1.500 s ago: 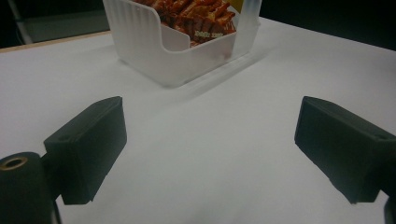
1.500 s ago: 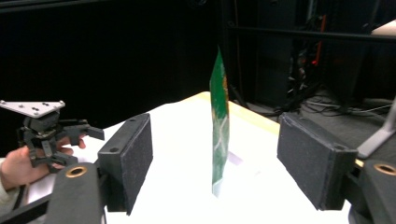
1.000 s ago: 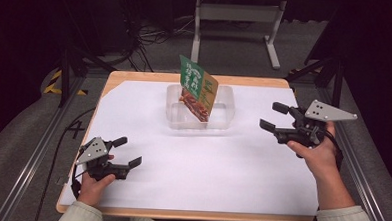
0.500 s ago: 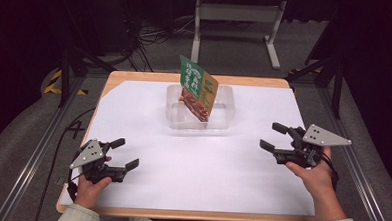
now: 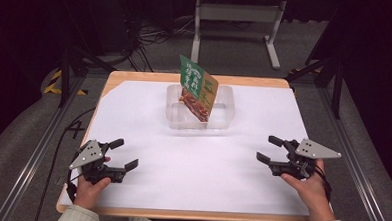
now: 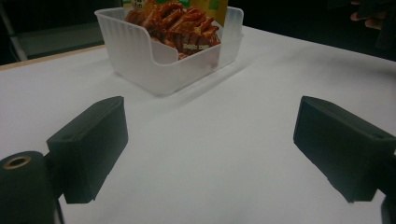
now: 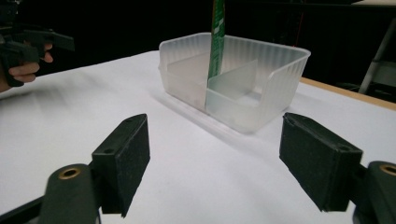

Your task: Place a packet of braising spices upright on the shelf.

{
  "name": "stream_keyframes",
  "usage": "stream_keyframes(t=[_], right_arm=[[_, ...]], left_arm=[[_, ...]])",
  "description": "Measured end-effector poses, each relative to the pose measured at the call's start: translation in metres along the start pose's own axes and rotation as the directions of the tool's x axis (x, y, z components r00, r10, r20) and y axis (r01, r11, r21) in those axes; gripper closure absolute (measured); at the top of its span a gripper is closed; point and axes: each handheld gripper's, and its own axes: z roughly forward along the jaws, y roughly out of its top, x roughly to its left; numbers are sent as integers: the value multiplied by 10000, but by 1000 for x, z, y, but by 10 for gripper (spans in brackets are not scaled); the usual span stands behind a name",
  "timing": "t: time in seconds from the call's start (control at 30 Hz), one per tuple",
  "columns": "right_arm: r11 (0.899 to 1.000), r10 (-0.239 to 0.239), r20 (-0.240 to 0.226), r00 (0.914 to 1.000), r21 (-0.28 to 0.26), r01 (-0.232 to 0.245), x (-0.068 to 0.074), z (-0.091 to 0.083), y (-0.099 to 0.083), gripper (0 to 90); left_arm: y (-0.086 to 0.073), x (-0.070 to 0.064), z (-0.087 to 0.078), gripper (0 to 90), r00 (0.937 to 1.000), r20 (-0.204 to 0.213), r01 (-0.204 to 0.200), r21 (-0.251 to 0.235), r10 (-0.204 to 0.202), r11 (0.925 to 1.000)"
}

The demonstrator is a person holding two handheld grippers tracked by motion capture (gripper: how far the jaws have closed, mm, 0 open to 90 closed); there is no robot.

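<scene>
We see the snack packet (image 5: 197, 88) standing tilted inside the clear plastic bin (image 5: 223, 116) at the table's far middle. The left gripper (image 5: 123, 155) and right gripper (image 5: 270, 149) rest near us, jaws apart, holding nothing.

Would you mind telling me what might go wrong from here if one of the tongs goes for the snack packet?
The snack packet stands tilted in the light clear plastic bin, so a nudge may tip it over. The bin sits loose on the white table cover and could slide or lift with the packet. Both the left tongs and the right tongs are open and well short of it.
</scene>
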Motion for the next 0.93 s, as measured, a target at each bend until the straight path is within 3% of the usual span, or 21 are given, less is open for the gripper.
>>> stream_keyframes(t=[0.43,0.7,0.83,0.93], right_arm=[[9988,189,269,9995,453,-201,4,6,-29,225],[9961,367,494,9981,788,-405,3,11,-38,213],[9938,606,734,9955,892,-671,1,12,-42,213],[9910,927,867,9919,887,-1004,0,12,-42,220]], left_arm=[[0,2,2,92,9999,87,109,-70,-109,9999],[-1,5,3,55,9976,391,571,-32,-570,9984],[-2,7,3,43,9957,480,801,-102,-795,9967],[-2,6,4,44,9969,332,714,-17,-713,9974]])
